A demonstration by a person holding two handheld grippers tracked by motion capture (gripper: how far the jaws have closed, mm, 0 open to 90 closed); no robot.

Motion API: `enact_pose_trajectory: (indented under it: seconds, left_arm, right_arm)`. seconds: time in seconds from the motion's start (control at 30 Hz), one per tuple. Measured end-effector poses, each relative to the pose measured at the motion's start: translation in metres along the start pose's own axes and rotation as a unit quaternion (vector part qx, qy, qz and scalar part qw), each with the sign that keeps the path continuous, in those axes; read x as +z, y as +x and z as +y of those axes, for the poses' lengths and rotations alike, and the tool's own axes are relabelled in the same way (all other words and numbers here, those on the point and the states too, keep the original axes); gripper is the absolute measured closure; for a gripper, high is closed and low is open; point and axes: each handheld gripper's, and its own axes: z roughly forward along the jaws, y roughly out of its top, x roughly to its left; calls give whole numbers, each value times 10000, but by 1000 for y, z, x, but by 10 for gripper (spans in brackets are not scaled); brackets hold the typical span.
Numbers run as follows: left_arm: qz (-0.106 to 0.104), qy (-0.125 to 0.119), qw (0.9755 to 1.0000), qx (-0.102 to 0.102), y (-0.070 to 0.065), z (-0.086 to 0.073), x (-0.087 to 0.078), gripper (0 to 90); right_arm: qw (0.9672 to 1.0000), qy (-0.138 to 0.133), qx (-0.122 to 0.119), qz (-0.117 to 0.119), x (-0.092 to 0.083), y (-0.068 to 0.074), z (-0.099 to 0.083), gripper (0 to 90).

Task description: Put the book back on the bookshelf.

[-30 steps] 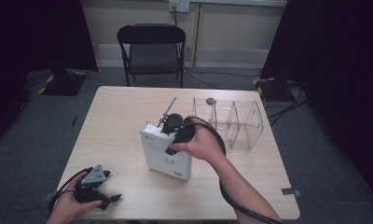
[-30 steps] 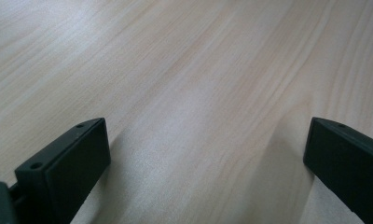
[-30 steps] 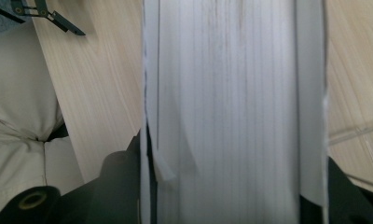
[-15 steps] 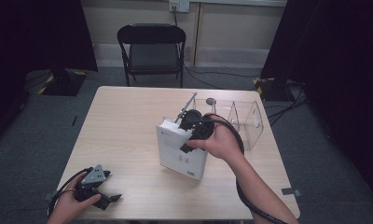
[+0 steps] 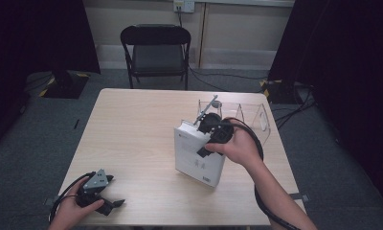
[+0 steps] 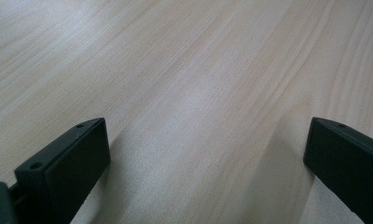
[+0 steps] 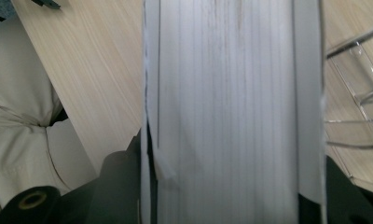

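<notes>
White book (image 5: 197, 154) stands tilted on the right half of the table (image 5: 132, 129), its lower corner close to the near edge and its top leaning toward the far right, where the right gripper (image 5: 205, 136) clamps it by the upper part. In the right gripper view the page block (image 7: 226, 112) runs straight up the middle with a black jaw pressed against each cover, so the grip is narrow and firm on the book's thickness. The person's right hand (image 5: 237, 146) wraps the gripper body, the forearm coming in from the near right with a black cable (image 5: 259, 191) looping beneath it. Just beyond the book, at the far right of the table, sits a clear acrylic rack (image 5: 247, 117) with upright dividers; the book's top is near it, and whether they touch cannot be told. Well apart, at the near left corner, the left gripper (image 5: 114, 203) rests low over the bare wood in the person's left hand (image 5: 72, 213), its jaws spread wide with only tabletop between them, as the left gripper view shows. A dark folding chair (image 5: 156, 50) stands on the floor beyond the far edge of the table.
</notes>
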Motion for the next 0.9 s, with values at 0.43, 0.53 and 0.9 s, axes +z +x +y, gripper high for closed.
enact_pose_trajectory:
  seconds: [0.43,0.53,0.9]
  left_arm:
    - [10,13,10000,2,0,0,0,0]
    - [1,7,10000,3,0,0,0,0]
    - [2,-1,10000,1,0,0,0,0]
  right_arm:
    - [9997,9,221,-50,-11,-13,-24,529]
    - [9997,11,257,-58,-14,-16,-30,529]
    - [9989,-32,457,-99,-22,-25,-47,529]
